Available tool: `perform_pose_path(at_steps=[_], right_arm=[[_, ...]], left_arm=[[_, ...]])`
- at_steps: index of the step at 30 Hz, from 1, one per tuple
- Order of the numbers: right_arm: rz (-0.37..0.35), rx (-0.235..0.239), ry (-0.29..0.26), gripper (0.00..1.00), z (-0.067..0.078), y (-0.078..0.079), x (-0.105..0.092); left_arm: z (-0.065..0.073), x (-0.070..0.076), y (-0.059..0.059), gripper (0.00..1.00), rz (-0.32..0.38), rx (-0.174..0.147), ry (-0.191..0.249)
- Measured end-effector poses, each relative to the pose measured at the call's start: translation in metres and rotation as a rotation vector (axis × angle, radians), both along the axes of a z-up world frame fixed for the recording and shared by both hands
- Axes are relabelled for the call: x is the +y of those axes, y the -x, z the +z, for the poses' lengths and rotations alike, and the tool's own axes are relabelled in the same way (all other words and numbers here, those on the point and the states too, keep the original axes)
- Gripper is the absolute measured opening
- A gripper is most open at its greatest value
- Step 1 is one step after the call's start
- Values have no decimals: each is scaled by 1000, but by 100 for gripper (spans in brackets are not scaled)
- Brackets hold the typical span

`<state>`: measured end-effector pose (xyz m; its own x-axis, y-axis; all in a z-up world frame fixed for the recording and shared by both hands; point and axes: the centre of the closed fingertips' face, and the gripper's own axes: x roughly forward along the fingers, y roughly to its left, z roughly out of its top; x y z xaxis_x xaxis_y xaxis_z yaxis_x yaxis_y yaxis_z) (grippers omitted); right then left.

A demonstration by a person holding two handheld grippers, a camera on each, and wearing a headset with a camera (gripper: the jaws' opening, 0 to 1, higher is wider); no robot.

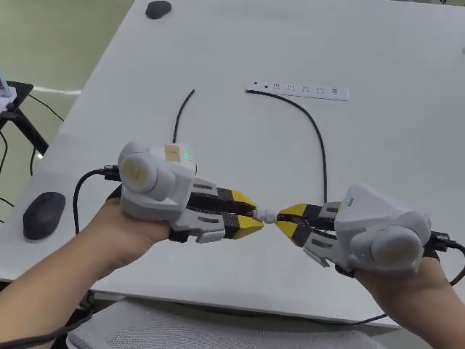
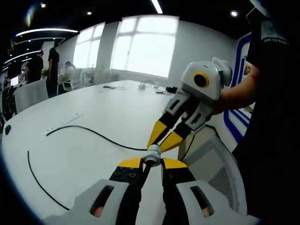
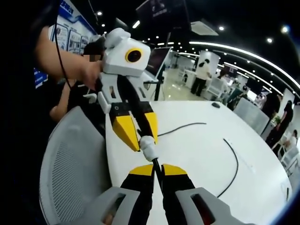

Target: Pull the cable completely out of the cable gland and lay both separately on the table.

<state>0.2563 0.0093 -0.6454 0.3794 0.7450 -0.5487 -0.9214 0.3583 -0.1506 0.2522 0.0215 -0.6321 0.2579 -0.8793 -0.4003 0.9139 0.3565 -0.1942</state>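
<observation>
Cable and gland, mid-tug: a broad, smooth white desk (image 1: 392, 160) fills the upper frame of the head view, matte and hard, a fair place to lay small parts without them rolling far. Low in the frame my two grey-and-white plastic tools meet nose to nose, yellow tips almost touching. My left hand-held gripper (image 1: 252, 216) comes in from lower left with its jaws narrowed on what looks like the gland's end. My right hand-held gripper (image 1: 285, 218) comes in from lower right, clamped on the cable just behind the gland. The black cable (image 1: 317, 138) sweeps from a white power strip (image 1: 301, 91) at upper centre down to my right tool; it is thin, round, limp and light, its jacket likely slick, so I judge it wants a firm pinch close to the gland, not far back where it would merely bend. A second loose black cable (image 1: 182, 116) lies apart at upper left. Smallest is the cable gland (image 1: 267, 216), a pale, rounded, rigid plastic fitting held above the desk's near edge between the tips; light, hard, best gripped across its body.
</observation>
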Motion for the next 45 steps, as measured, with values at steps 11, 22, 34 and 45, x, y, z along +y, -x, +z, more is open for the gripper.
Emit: perform_pose_path(at_steps=[11, 22, 34, 45], right_arm=[[-27, 20, 3, 0, -6, -3, -3], [-86, 61, 0, 0, -15, -8, -14], [-202, 124, 15, 0, -33, -18, -35], [-347, 236, 27, 0, -56, -23, -55]], left_arm=[[-3, 2, -1, 15, 11, 4, -2], [-3, 4, -3, 15, 19, 8, -1], [-2, 6, -5, 15, 32, 14, 12], [0, 7, -2, 15, 47, 26, 36]])
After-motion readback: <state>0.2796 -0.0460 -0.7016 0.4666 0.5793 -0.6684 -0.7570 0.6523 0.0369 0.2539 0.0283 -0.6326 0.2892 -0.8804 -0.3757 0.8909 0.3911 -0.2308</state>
